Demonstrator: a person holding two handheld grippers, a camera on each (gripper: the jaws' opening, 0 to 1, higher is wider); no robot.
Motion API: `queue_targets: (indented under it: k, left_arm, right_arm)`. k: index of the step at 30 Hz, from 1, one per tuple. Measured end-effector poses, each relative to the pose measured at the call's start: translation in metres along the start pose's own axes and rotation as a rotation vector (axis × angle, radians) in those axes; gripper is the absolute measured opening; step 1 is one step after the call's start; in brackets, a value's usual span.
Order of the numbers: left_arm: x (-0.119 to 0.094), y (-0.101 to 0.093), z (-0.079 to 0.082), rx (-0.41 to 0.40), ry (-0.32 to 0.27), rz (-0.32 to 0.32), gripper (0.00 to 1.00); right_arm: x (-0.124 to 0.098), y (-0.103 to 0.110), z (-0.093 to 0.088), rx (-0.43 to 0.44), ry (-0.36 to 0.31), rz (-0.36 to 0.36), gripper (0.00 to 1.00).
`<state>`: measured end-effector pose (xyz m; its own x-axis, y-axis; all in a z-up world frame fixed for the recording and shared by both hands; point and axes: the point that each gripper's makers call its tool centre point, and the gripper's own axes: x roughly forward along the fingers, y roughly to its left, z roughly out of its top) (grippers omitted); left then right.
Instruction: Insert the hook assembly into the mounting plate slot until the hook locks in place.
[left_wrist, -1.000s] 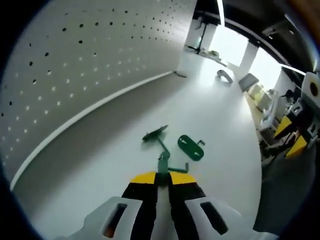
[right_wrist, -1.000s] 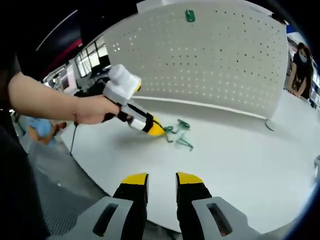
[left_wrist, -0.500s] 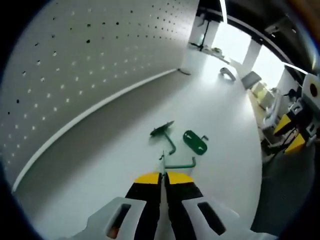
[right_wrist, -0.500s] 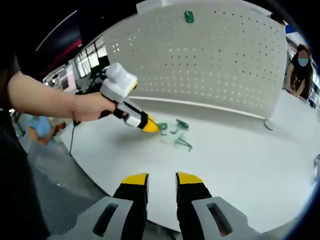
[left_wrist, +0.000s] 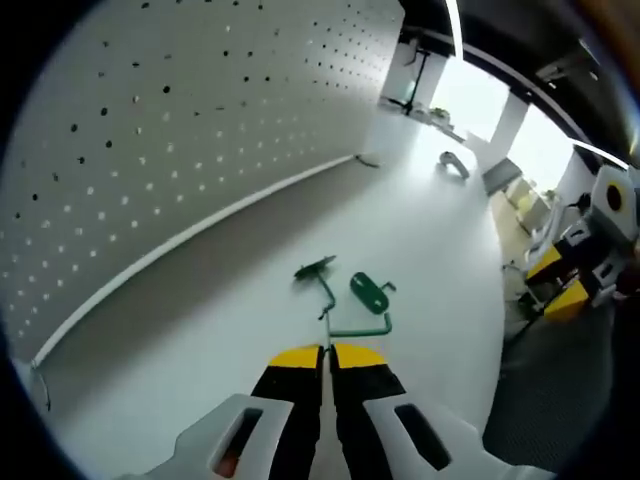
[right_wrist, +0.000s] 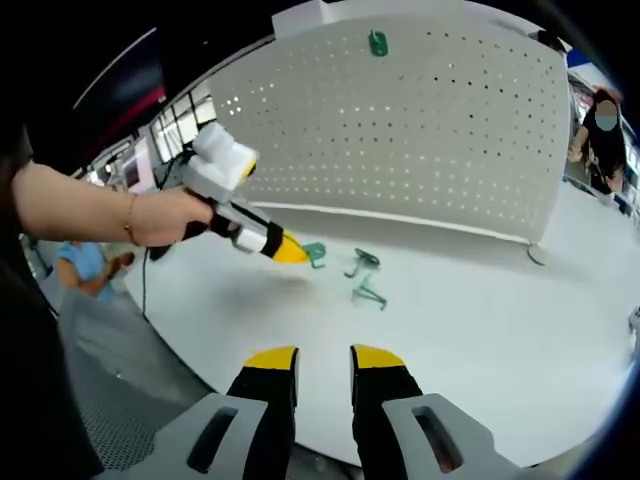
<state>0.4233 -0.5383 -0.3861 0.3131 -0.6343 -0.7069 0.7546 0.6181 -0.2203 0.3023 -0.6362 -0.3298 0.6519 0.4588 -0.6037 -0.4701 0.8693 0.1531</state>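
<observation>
My left gripper is shut on a thin green wire hook that sticks out past its yellow tips, above the white table. Beyond it on the table lie a second green hook piece and a green oval mounting plate. In the right gripper view a hand holds the left gripper with the green hook at its tip, left of the hook piece and the plate. My right gripper stands open and empty near the table's front edge.
A white pegboard wall stands behind the parts, with a small green part hung near its top. The right gripper shows at the table's far side. A person stands at the right, beyond the board.
The left jaws closed fully on the green hook and lifted it off the table, drawing back from the two pieces still lying there. The right gripper stayed put.
</observation>
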Motion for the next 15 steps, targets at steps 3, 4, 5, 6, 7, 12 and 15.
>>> queue_targets:
  k: [3,4,5,6,7,12,15]
  left_arm:
    - [-0.008,-0.005,0.001,-0.031,-0.010,-0.004,0.02]
    - [-0.010,-0.006,0.001,-0.044,-0.012,-0.006,0.02]
    - [-0.013,-0.008,0.002,-0.055,-0.016,-0.005,0.02]
    - [-0.015,-0.009,0.001,-0.061,-0.017,-0.006,0.02]
    - [-0.018,-0.012,0.001,-0.066,-0.018,-0.007,0.02]
    - [-0.029,-0.022,0.001,-0.068,-0.025,-0.013,0.02]
    - [-0.036,-0.025,0.002,-0.092,-0.031,-0.009,0.02]
  right_arm:
    - [-0.002,0.001,0.003,-0.006,-0.011,0.003,0.19]
    - [-0.003,0.001,0.003,-0.007,-0.014,0.003,0.19]
    - [-0.004,0.001,0.004,-0.008,-0.017,0.003,0.19]
    - [-0.004,0.001,0.004,-0.008,-0.019,0.003,0.19]
    - [-0.005,0.001,0.004,-0.008,-0.021,0.004,0.19]
    - [-0.006,0.005,0.003,-0.021,-0.023,0.012,0.19]
    - [-0.008,0.008,0.005,-0.026,-0.032,0.014,0.19]
